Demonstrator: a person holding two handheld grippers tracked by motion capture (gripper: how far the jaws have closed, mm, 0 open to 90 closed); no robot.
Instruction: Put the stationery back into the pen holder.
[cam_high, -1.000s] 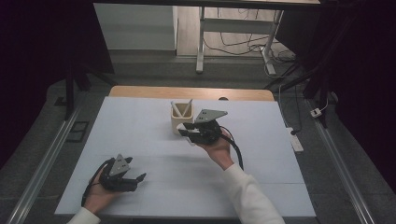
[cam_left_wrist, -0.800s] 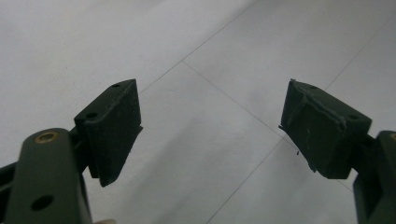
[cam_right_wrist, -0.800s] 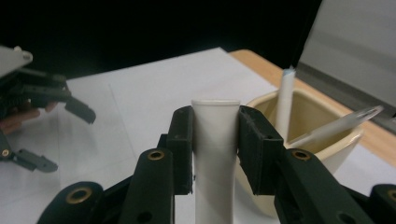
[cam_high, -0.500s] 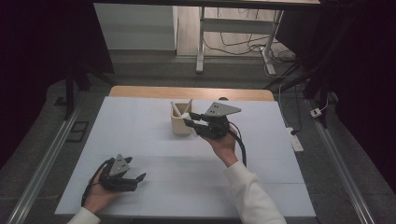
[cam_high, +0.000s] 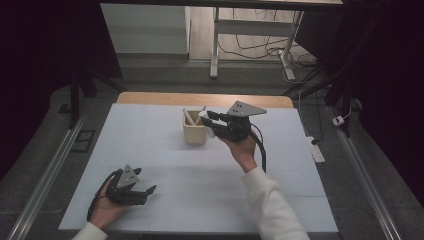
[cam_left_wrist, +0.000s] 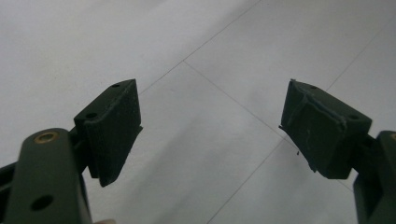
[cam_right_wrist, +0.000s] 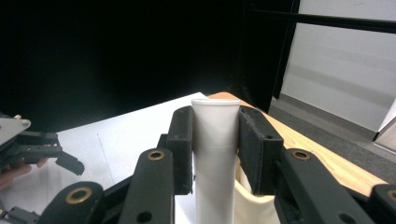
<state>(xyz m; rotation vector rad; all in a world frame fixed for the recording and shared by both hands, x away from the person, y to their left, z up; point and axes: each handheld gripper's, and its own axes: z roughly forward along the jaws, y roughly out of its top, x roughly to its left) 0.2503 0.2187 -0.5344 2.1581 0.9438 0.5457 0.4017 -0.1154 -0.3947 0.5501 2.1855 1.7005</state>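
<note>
A cream cup (cam_high: 194, 134) stands on the white table top (cam_high: 280, 165) toward the back, with a white stick-like item (cam_high: 188, 117) leaning inside it. My right gripper (cam_high: 209, 123) hovers at the cup's right rim, shut on an upright white tube (cam_high: 210, 131). In the right gripper view the tube (cam_right_wrist: 214, 158) is pinched between both pads, with the cup's rim (cam_right_wrist: 250, 205) just below. My left gripper (cam_high: 147, 192) rests at the front left of the table. Its jaws stand wide apart with nothing between them, over the bare surface (cam_left_wrist: 210, 126).
A wooden table edge (cam_high: 150, 98) runs along the back of the white top. Metal rails (cam_high: 45, 172) flank the table on both sides. Cables and a desk frame (cam_high: 215, 45) lie on the floor beyond. My left gripper (cam_right_wrist: 44, 149) shows at the far left in the right gripper view.
My right gripper has risen with the white tube and shifted slightly right and toward the back, beside the cup. The left gripper has stayed in place.
</note>
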